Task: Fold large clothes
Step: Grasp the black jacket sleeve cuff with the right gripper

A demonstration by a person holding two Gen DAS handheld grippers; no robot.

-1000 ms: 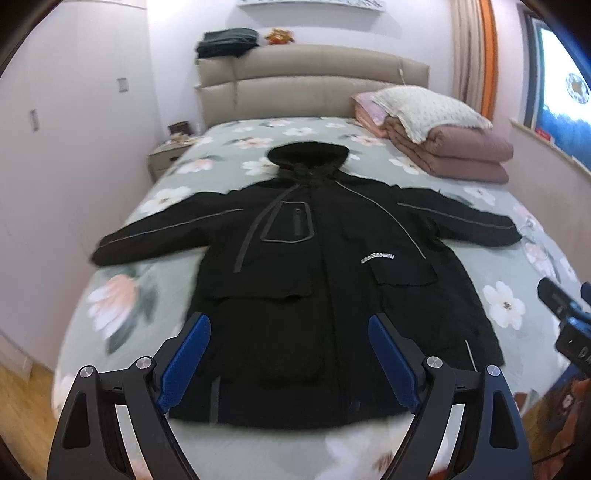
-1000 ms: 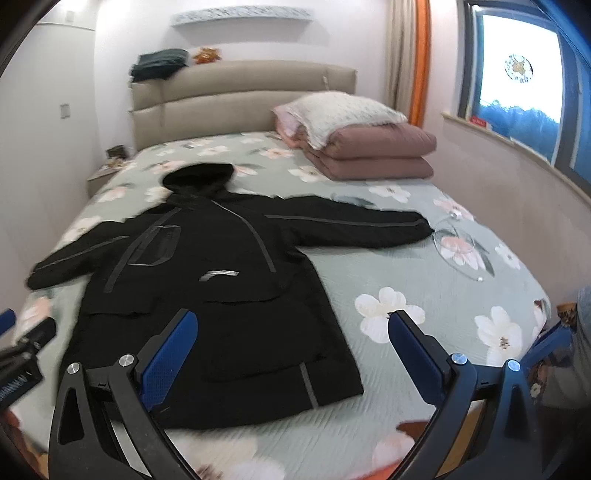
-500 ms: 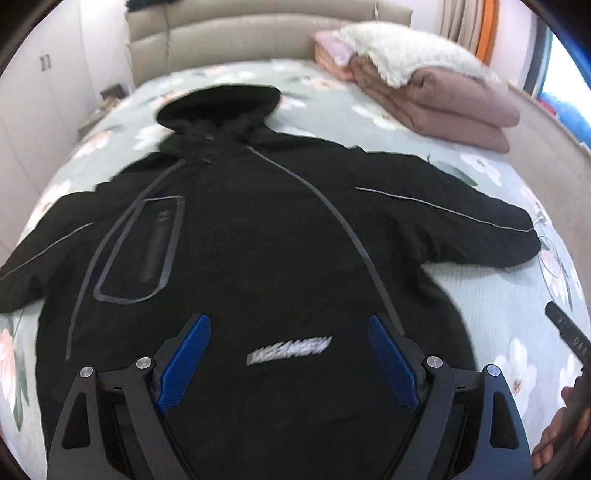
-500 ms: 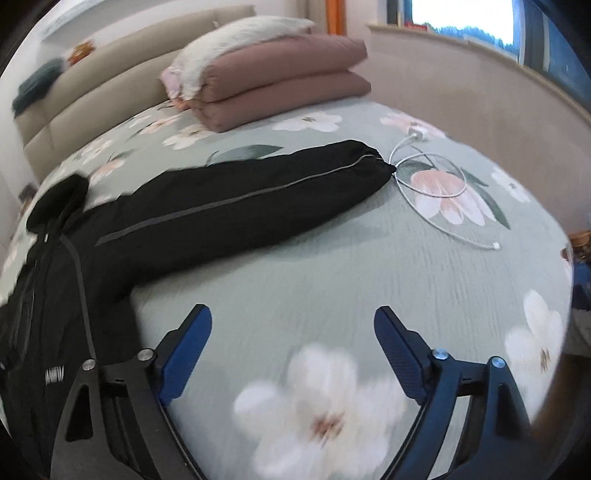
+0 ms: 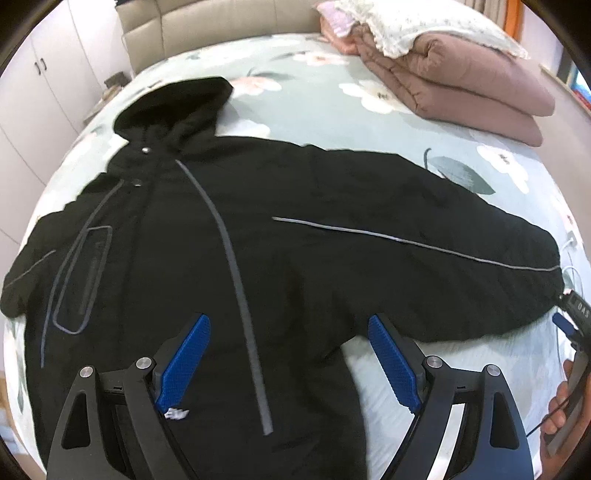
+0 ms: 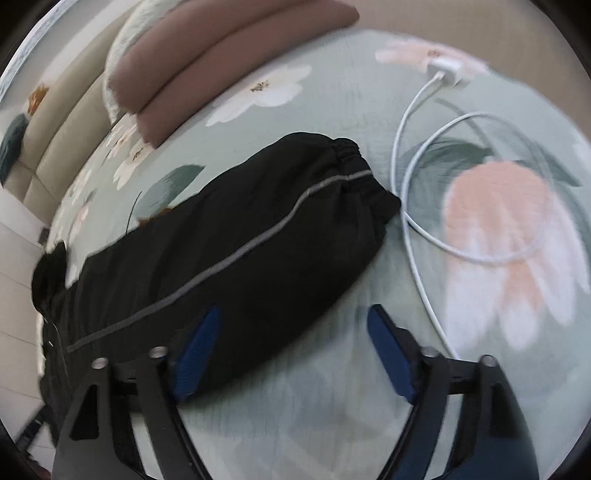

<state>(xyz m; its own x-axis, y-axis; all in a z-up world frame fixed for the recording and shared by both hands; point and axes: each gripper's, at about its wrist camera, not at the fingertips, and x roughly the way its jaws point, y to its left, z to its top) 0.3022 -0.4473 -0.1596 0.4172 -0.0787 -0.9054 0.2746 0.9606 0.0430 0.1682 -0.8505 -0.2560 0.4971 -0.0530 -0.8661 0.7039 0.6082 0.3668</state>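
Note:
A large black hooded jacket (image 5: 280, 236) with grey trim lies spread face up on the bed. My left gripper (image 5: 290, 362) is open, low over the jacket's chest near the right armpit. The jacket's right sleeve (image 6: 236, 236) stretches across the right wrist view, its elastic cuff (image 6: 354, 166) at the end. My right gripper (image 6: 291, 354) is open and empty, low over the sleeve's near edge; its left finger overlaps the sleeve, its right finger is over bare sheet. The right gripper also shows at the edge of the left wrist view (image 5: 570, 325).
The bed has a green floral sheet (image 5: 369, 96). A white charger and cable (image 6: 417, 155) lie right beside the cuff. A folded brown duvet (image 5: 472, 85) with a pillow sits at the far right. Headboard (image 5: 207, 26) and white wardrobe (image 5: 33, 99) lie beyond.
Both grippers have moved forward and down toward the jacket. The left now hovers by the right armpit; the right has closed in on the right sleeve's cuff end. Both stay open.

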